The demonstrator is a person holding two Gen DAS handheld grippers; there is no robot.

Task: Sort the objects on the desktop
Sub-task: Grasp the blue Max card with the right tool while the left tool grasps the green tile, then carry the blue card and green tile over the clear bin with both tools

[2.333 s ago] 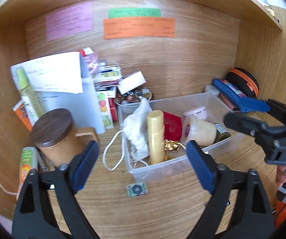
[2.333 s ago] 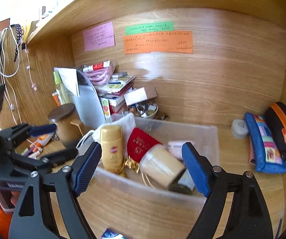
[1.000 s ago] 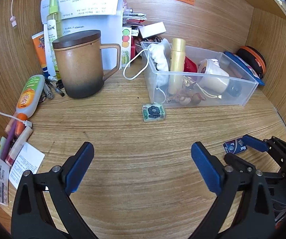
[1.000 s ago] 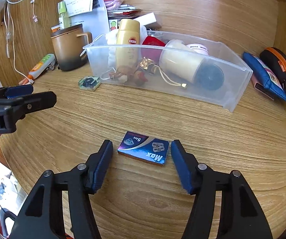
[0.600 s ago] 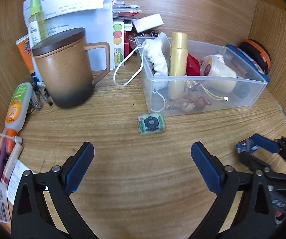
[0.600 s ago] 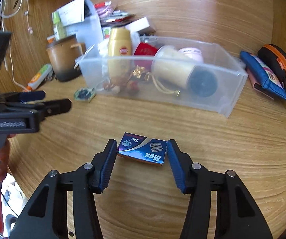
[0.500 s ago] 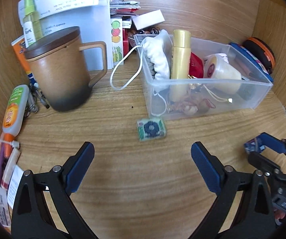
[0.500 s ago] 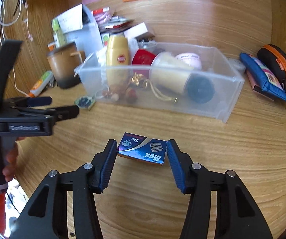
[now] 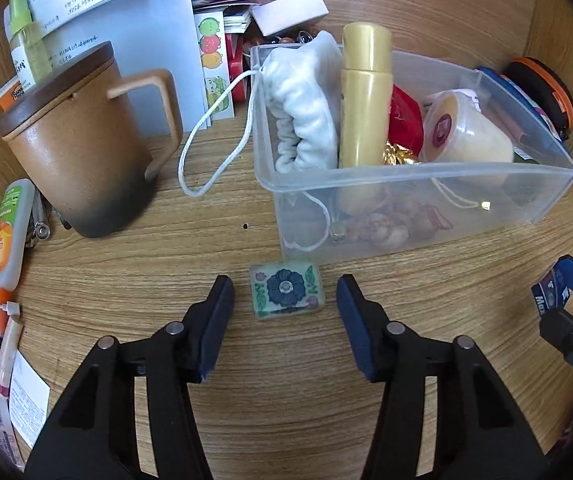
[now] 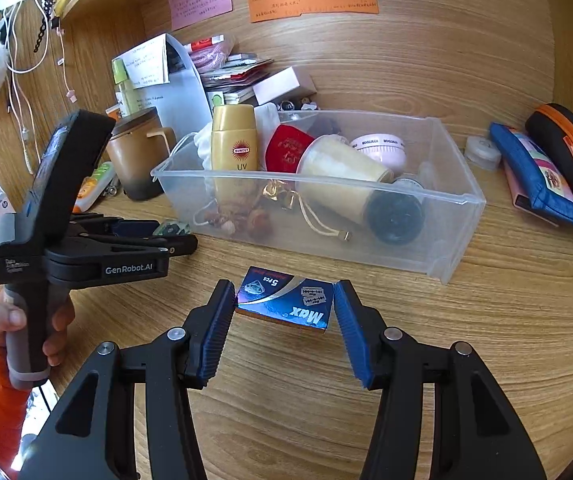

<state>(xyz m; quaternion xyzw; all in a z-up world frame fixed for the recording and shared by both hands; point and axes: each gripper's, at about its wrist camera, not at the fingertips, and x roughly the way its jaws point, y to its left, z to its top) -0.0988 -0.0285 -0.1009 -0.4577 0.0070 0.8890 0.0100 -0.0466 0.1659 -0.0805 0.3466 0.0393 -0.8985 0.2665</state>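
Two pickups underway: small blue razor-blade box (image 10: 285,301), lifted off the wooden counter (image 10: 486,320) since a second ago, sits clamped in right hand-held gripper (image 10: 284,305). Left hand-held gripper (image 9: 284,300) has narrowed, not yet touching, around green flower-printed square tile (image 9: 286,290) beside clear plastic bin (image 9: 406,200). Likely both go binward.

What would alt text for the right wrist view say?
The right hand-held gripper clamps a blue razor blade box just above the wooden desk. Behind it sits a clear plastic bin of toiletries; the left hand-held gripper reaches in from the left.
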